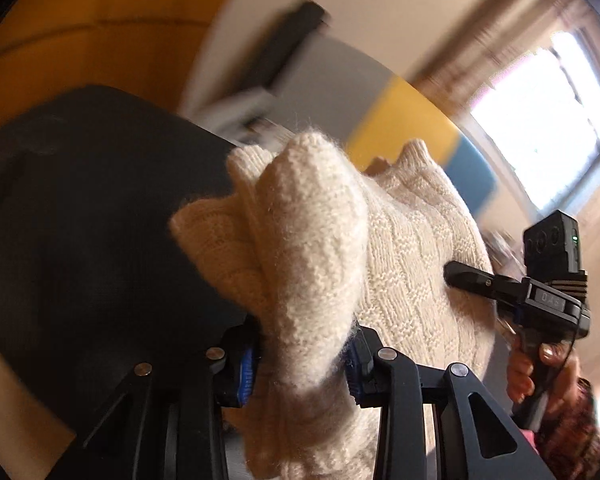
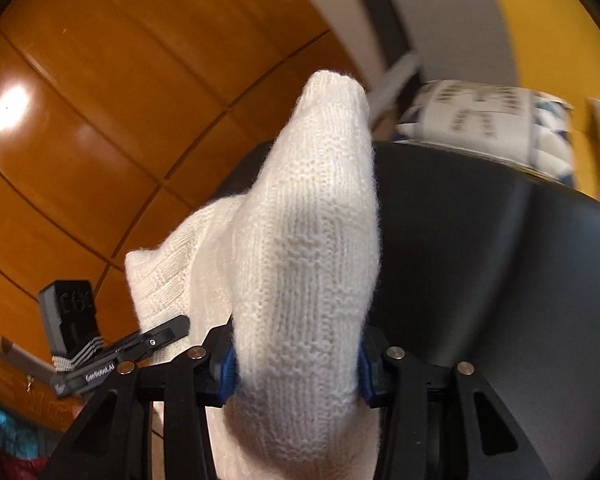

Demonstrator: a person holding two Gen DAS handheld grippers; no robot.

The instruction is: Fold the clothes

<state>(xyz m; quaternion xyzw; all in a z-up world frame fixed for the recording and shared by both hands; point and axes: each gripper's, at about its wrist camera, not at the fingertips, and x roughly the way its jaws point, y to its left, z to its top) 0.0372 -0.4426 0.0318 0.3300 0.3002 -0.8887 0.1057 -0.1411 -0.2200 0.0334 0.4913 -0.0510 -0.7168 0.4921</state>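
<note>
Left wrist view: the left gripper (image 1: 306, 356) is clamped on a thick bunch of the cream knitted sweater (image 1: 412, 264), the wool filling the space between its blue-lined fingers (image 1: 246, 372). The garment is raised off any support and hangs in front of a black chair (image 1: 92, 216). The right gripper (image 1: 460, 276) enters from the right with a finger laid against the knit; the person's hand (image 1: 528, 376) grips its handle. Judgement: the two grasps hold the garment at separate points so that it can be spread or doubled over; folding appears to be at an early or middle stage. The surroundings are smeared by motion; a window (image 1: 548, 120) and a yellow and blue panel (image 1: 420, 136) can be made out, nothing finer. The lower part of the sweater is cut off by the frame. Right wrist view: the right gripper (image 2: 296, 372) is likewise closed on a fold of the sweater (image 2: 312, 248), which stands up between its fingers and hides whatever lies beyond. The left gripper (image 2: 156, 340) shows at lower left, touching the knit; its jaws cannot be read from here. Behind are the chair (image 2: 480, 264), wooden panelling (image 2: 100, 120) and a blurred printed cushion (image 2: 480, 120). No tabletop or other folding surface is visible, and the garment's overall shape cannot be determined.
</note>
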